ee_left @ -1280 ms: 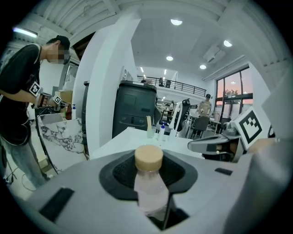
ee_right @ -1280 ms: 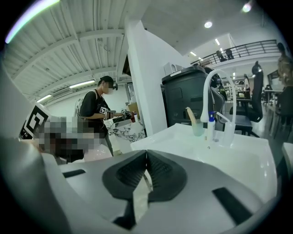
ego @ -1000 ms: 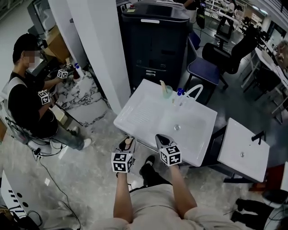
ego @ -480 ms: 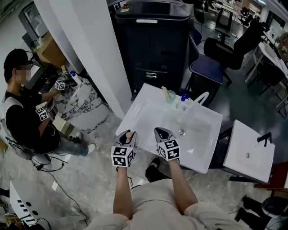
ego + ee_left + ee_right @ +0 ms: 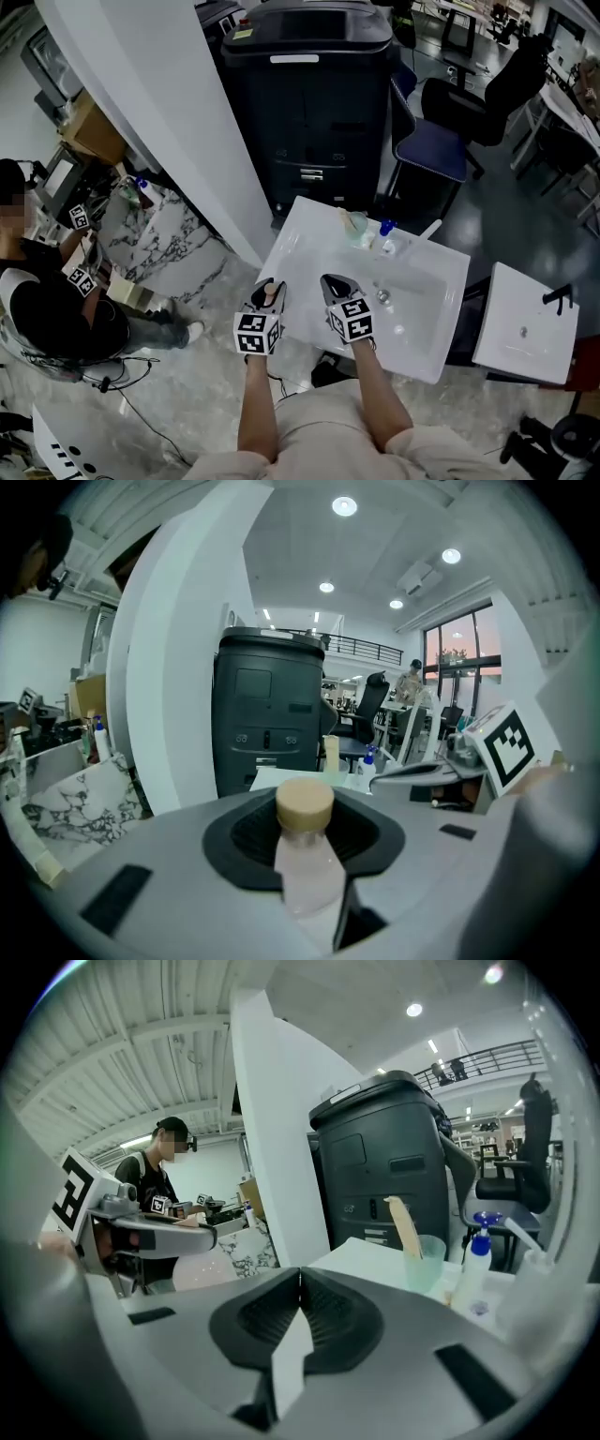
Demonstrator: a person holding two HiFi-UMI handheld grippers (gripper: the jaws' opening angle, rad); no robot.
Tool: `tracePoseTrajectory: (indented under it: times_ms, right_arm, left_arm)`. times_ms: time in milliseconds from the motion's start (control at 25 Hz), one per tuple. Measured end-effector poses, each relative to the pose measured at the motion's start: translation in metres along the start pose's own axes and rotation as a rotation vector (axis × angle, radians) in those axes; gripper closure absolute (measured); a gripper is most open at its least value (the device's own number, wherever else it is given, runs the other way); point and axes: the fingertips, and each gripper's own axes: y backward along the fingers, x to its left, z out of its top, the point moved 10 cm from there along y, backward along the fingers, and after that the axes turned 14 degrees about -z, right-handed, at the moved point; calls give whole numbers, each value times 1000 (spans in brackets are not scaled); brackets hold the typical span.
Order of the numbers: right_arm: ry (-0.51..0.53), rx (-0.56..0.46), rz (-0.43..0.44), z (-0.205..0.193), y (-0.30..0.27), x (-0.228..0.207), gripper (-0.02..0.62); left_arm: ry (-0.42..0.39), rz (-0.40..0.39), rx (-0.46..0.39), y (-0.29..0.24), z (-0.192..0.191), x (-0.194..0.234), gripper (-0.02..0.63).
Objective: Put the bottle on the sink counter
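Bottle (image 5: 306, 874) sits clamped in left gripper (image 5: 266, 292) (right gripper (image 5: 336, 286) is closed, empty), not yet on sink counter (image 5: 300, 246).

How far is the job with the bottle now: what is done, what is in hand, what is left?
Done: the pick-up, since the left gripper is shut on the bottle. In hand: the bottle is held by the near edge of the sink counter, not yet resting on it. Left: set it down and release. The right gripper is shut and empty.
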Motion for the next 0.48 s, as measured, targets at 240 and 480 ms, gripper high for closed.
tracePoseTrajectory:
  times_ms: [240, 480]
  right_arm:
    - [-28, -16, -27, 2, -20, -14, 589]
    - [-62, -18, -69, -3, -20, -29, 589]
  left_arm:
    - [-29, -32, 10, -29, 14, 19, 486]
    - [-35, -65, 22, -48, 18, 25, 486]
